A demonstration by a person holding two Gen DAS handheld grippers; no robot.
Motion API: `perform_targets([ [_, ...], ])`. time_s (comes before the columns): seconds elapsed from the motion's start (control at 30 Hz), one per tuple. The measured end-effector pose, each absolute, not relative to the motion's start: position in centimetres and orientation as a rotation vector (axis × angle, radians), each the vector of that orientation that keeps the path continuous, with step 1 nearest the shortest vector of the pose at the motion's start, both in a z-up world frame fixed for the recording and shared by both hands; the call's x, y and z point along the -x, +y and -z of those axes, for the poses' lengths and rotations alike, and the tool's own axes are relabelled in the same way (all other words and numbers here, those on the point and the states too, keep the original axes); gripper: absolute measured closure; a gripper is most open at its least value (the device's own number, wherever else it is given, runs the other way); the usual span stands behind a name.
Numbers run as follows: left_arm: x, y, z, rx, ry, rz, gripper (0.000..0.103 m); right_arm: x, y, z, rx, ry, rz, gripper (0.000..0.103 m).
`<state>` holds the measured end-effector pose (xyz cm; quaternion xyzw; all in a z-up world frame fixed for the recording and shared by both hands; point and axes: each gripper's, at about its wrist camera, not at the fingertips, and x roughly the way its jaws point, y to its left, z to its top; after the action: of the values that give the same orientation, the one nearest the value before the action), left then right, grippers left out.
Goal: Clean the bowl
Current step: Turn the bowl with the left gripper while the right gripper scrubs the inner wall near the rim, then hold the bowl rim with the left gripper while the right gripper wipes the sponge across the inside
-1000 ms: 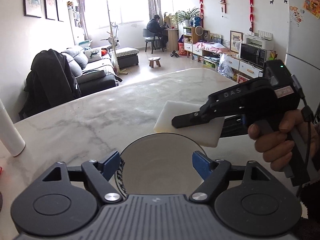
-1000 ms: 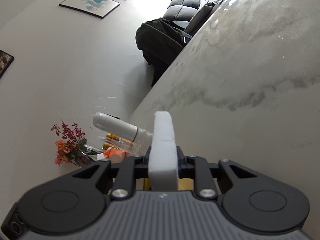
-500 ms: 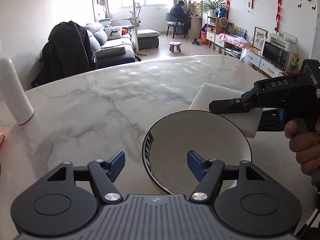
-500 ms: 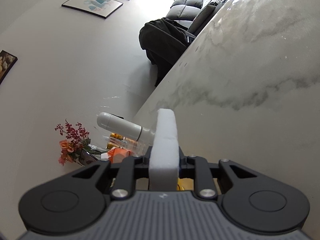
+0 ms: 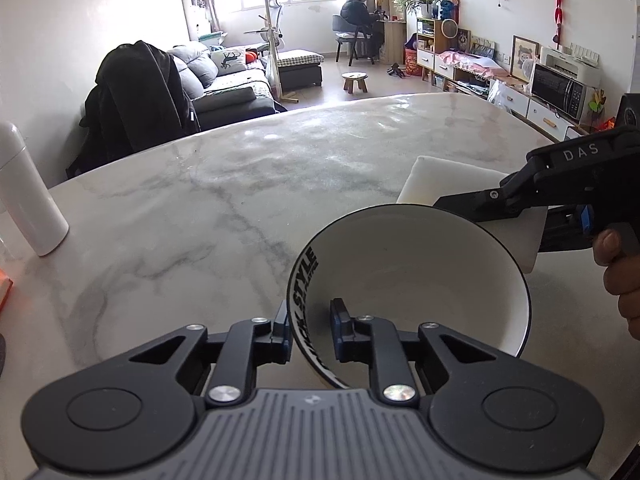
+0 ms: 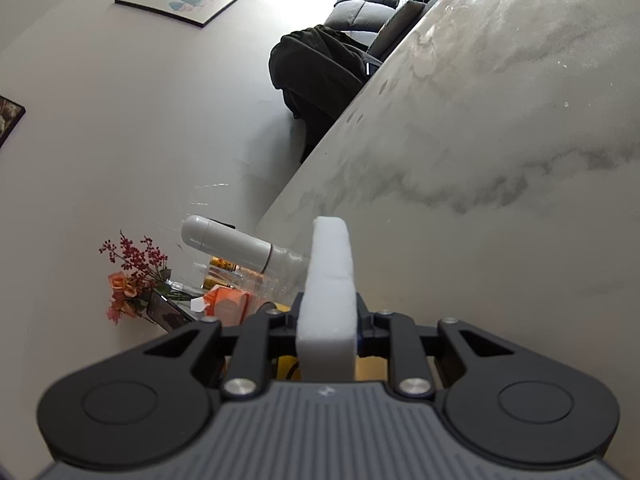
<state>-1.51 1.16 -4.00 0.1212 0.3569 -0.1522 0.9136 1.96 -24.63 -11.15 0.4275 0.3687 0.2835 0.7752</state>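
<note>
Bowl (image 5: 416, 276) is the landmark here: white inside, dark outside with white lettering reading "STYLE", it sits on the marble bench (image 5: 224, 208) close to the near edge. Left gripper (image 5: 310, 330) straddles the bowl's near-left rim, one finger outside the wall and the other inside the basin, and its jaws are closing on that rim; the outer pad sits against the wall, while a sliver of space seems to remain by the inner pad. Just beyond the bowl's far-right rim, the right gripper (image 5: 472, 208) is pinched tight on a white sponge (image 5: 452, 180), which juts out over the bench behind the bowl; a hand (image 5: 618, 272) grasps that gripper's handle to the right of the bowl. In the right wrist view the same sponge (image 6: 328, 280) stands on edge between the pressed-together fingers of the right gripper (image 6: 326, 320). Far left of the bowl, a white bottle (image 5: 28, 192) stands upright on the bench. Beyond the bench, well behind the bowl, a dark jacket (image 5: 136, 96) drapes over a chair, next to a grey sofa (image 5: 228, 84).
</note>
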Motion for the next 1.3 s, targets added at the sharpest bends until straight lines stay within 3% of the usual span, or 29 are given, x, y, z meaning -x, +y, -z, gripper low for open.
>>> perform_targets([
  [0.17,0.3,0.7,4.2,-0.250,0.727,0.323,0.075,-2.0,-24.7,10.6,-0.889,0.807,-0.610,0.080],
  [1.3,-1.1,0.6,4.5,-0.254,0.729,0.364,0.072,-4.8,-24.3,10.4,-0.995,0.780,-0.645,0.080],
])
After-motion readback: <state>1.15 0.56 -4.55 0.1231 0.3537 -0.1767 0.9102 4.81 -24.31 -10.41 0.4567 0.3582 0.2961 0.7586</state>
